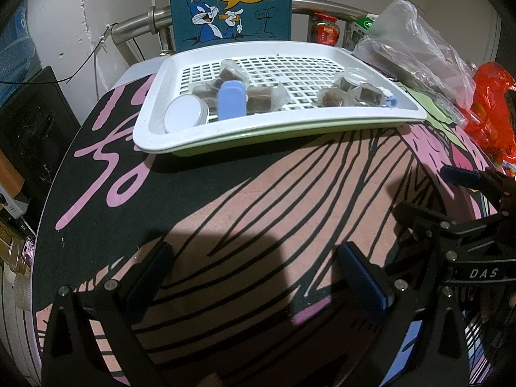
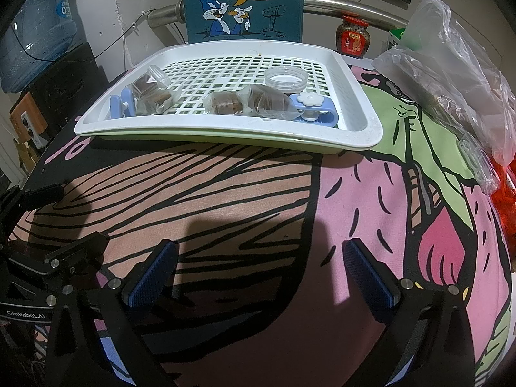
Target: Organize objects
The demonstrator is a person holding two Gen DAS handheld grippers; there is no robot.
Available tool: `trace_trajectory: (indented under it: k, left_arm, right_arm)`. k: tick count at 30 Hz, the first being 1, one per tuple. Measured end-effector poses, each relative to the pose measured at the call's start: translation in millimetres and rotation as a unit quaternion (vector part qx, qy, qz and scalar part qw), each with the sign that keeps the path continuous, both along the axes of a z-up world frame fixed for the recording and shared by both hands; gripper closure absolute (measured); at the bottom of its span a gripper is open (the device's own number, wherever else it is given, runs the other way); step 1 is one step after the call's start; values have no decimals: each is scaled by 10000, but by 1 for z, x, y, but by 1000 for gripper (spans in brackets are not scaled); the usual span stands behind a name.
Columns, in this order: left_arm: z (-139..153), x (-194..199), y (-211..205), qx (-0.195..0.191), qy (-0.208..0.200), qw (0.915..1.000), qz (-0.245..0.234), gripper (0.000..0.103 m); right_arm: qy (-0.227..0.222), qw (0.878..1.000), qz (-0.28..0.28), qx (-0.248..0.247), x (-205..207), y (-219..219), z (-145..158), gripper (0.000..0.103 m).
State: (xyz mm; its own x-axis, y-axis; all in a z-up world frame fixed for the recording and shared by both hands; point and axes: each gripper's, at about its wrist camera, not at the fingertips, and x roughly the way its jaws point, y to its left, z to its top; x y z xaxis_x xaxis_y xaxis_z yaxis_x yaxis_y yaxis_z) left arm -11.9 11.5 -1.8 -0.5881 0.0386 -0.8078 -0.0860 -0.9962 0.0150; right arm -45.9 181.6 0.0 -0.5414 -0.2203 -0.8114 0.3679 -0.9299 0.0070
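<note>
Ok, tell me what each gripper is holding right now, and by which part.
Nothing is held. The left gripper and the right gripper are both open over the patterned mat, short of the white tray.

Tray (image 2: 361, 122) on mat (image 2: 258, 200) ahead of my fingers. In tray: packets (image 2: 245, 103), clip (image 2: 314, 108), lid (image 1: 183, 113). Poster (image 2: 242, 3) behind tray. Bag (image 2: 458, 74) right of tray.
</note>
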Motion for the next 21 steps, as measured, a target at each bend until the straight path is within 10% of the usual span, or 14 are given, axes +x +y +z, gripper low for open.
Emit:
trace_trajectory:
  k: [21]
  left_arm:
    - [0,0,-6,24,-10,9997,-260,0]
  right_arm:
    - [6,10000,44,20,0,-4,0,0]
